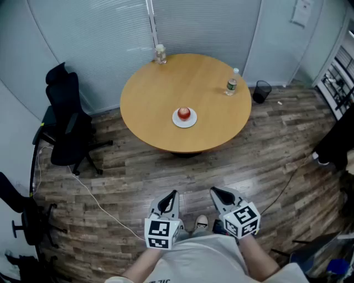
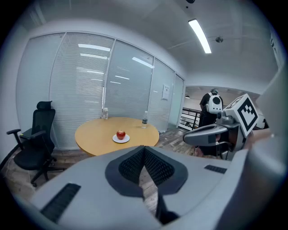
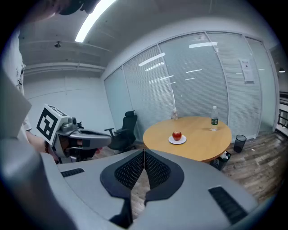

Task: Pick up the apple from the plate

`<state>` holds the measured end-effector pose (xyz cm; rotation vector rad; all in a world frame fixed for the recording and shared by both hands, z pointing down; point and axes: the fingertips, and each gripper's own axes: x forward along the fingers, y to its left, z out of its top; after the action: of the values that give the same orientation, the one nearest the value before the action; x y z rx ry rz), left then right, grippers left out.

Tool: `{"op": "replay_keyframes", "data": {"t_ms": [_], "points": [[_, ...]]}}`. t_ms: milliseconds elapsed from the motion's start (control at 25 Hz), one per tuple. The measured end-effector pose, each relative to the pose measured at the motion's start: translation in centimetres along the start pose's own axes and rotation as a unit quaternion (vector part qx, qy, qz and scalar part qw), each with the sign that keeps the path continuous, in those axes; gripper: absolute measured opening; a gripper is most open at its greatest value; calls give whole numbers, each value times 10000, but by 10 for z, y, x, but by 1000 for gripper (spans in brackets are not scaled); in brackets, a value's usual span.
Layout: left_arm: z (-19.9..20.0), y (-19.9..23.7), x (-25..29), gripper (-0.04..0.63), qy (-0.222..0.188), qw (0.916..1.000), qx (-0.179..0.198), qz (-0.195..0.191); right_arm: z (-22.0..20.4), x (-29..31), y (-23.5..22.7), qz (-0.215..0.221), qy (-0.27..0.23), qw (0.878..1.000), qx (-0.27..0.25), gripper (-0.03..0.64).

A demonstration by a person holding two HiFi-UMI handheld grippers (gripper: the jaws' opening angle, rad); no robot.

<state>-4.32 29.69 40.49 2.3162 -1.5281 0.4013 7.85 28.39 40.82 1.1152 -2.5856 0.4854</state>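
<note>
Well short of the round table (image 1: 166, 83), above the wood floor (image 1: 138, 171): left gripper (image 1: 171, 194) and right gripper (image 1: 216, 191), jaws pressed together on nothing. Farther off, on the table's near half: red apple (image 1: 184, 114) resting on white plate (image 1: 176, 120).

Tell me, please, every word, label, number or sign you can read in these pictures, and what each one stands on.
No text here can be read.
Green label on the clear plastic bottle: too small.
White paper sheet on the glass wall: blurred.
Black-and-white square markers: patterns only, no letters.
Dark print on the pale shirt: cut off, illegible.
</note>
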Motion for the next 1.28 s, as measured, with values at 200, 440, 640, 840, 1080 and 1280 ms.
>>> {"op": "replay_keyframes", "data": {"t_ms": [200, 440, 640, 840, 1080, 1280], "points": [[2, 1, 0, 3, -2, 10000, -46, -25, 2, 1, 4, 60, -24, 10000, 68, 31], [4, 2, 0, 3, -22, 10000, -30, -76, 2, 2, 5, 44, 7, 10000, 67, 31], [4, 8, -2, 3, -43, 9999, -34, -85, 4, 6, 8, 45, -98, 9998, 182, 32], [5, 17, -5, 3, -73, 9999, -20, -155, 9, 11, 14, -69, -158, 9997, 191, 32], [9, 31, -12, 3, -89, 9995, 56, -308, 17, 18, 12, -383, -254, 9982, 377, 32], [11, 45, -15, 3, -133, 9990, 126, -401, 19, 17, 11, -636, -311, 9966, 416, 32]]}}
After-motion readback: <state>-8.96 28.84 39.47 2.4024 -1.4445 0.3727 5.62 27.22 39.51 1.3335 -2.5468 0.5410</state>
